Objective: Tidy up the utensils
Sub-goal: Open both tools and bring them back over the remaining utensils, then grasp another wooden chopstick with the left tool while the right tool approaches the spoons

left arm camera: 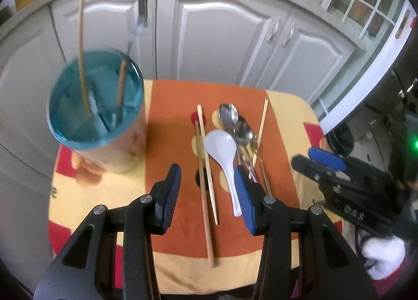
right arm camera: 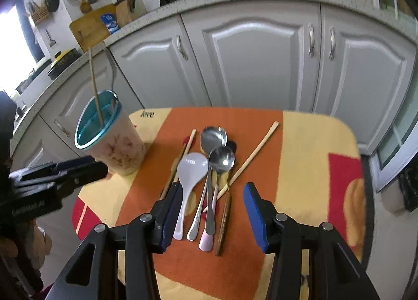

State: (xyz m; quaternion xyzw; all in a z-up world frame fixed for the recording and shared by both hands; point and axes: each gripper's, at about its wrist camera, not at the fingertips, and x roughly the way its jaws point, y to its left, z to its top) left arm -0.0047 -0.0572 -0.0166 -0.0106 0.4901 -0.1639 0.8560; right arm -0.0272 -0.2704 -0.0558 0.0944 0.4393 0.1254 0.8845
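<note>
Both grippers hovering open over loose utensils on the cloth
Left gripper is gaping empty above chopsticks; right gripper is gaping empty above spoons, beside the cup

On my cloth stands the cup, blue inside, upright, at 9 o'clock from the spoons. In it a chopstick and a fork lean. The white spoon lies flat, bowl toward 12 o'clock. At its 3 o'clock lie two steel spoons, overlapping. A chopstick pair lies at its 9 o'clock.
</note>
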